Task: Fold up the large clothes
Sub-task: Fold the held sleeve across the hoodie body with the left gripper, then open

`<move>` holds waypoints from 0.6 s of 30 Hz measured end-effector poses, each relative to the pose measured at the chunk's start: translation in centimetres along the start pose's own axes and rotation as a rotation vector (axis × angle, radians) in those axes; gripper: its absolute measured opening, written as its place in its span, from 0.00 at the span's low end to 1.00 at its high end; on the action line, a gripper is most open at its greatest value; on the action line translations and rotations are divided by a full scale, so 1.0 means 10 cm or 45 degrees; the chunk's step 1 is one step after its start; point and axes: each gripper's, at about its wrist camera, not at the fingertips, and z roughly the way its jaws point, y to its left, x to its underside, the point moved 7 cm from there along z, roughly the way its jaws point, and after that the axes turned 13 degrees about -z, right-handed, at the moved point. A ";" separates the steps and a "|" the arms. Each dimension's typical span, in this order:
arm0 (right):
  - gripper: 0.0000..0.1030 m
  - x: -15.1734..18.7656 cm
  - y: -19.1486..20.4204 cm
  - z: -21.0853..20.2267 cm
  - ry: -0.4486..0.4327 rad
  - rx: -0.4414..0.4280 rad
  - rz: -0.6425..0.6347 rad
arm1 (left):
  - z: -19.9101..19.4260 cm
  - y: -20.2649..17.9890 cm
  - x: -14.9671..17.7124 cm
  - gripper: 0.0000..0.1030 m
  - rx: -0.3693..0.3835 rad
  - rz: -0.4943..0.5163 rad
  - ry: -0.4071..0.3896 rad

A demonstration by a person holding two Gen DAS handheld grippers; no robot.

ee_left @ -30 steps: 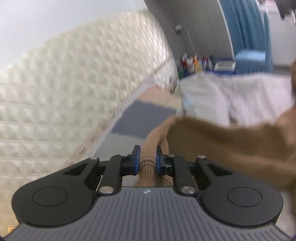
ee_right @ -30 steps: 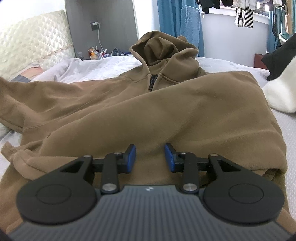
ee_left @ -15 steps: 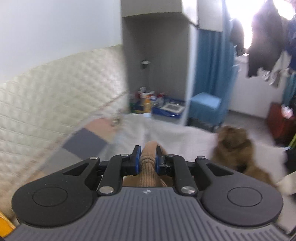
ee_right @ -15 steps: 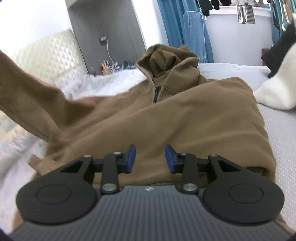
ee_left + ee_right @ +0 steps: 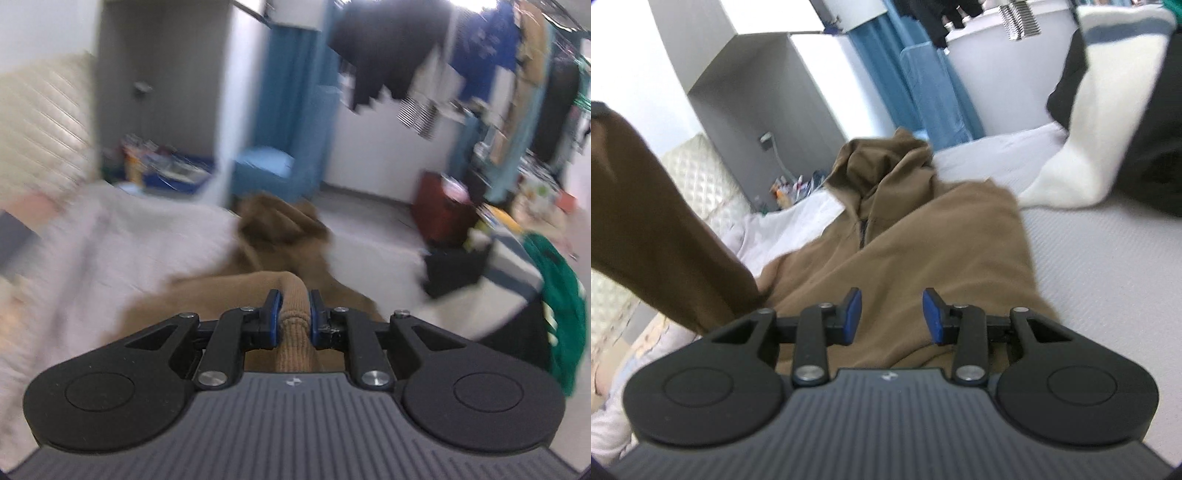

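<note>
Brown fleece hoodie (image 5: 916, 236) lies spread on the bed (image 5: 1108, 266), hood toward the headboard (image 5: 701, 173). Its ribbed cuff (image 5: 293, 314) is clamped in the left gripper (image 5: 293, 314); the sleeve (image 5: 653, 221), flat on the bed a second ago, now hangs raised at the left edge. The right gripper (image 5: 892, 314) hovers over the hoodie's lower part, jaws opening, nothing between them. White and dark clothes (image 5: 1082, 140) sit near the bed's right edge.

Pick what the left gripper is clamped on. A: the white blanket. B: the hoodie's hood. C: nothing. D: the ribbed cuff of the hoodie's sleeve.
D: in the left wrist view the left gripper has its blue pads pressed on either side of the tan ribbed cuff.
</note>
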 end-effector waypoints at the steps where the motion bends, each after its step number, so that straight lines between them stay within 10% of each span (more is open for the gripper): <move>1: 0.40 -0.02 -0.05 -0.04 -0.013 0.014 0.010 | 0.15 -0.12 0.18 0.18 0.034 -0.006 0.030; 12: 0.40 -0.01 -0.89 -0.18 -0.027 0.239 0.208 | 1.80 -0.32 1.88 0.18 0.178 -0.095 0.378; 18: 0.40 0.05 -1.15 -0.14 -0.020 0.304 0.305 | 1.92 -0.23 2.04 0.20 0.247 -0.070 0.381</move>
